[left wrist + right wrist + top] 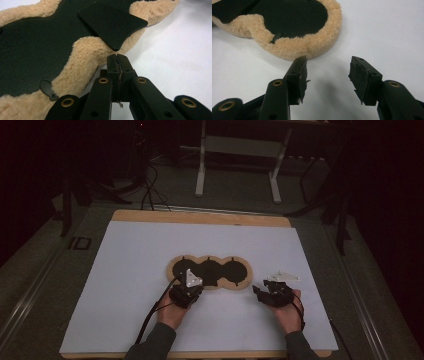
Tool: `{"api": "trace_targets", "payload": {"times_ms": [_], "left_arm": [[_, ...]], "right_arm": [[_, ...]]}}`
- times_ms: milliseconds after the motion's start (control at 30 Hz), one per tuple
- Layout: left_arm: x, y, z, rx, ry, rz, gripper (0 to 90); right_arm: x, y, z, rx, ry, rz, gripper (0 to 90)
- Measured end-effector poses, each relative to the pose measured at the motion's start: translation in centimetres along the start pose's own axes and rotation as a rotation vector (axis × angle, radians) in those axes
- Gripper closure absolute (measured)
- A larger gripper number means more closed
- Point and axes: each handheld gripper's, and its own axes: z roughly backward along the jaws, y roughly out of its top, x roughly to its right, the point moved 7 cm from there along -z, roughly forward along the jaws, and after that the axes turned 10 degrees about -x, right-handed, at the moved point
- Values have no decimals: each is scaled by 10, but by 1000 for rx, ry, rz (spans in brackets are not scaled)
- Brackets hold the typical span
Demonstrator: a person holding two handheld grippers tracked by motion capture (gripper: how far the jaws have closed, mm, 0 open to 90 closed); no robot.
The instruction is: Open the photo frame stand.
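fleece pad [209,272] | tan rim, three black lobes | flat on sheet

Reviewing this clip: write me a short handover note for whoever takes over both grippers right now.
Left gripper: jaws shut with nothing between them, tips just short of the fleece pad's near edge, below a loose black flap that lies on the pad.
Right gripper: jaws open and empty, over the white sheet beside the pad's right lobe.
Pad: flat on the sheet, three joined round lobes, black face up with a tan fleece rim.
Done: nothing visibly changed on the pad; neither gripper holds it.
Left: probably grip the pad or its flap; the left jaws would need to open first.
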Motion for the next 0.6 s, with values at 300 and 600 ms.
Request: {"api": "trace_targets", "payload": {"times_ms": [300,600], "left_arm": [[2,4,-5,7,-4,16,898],[3,9,-2,24,-17,36,898]], "right_arm": [[-1,-1,-1,-4,-3,2,475],[0,-2,-2,-15,-4,6,475]]}}
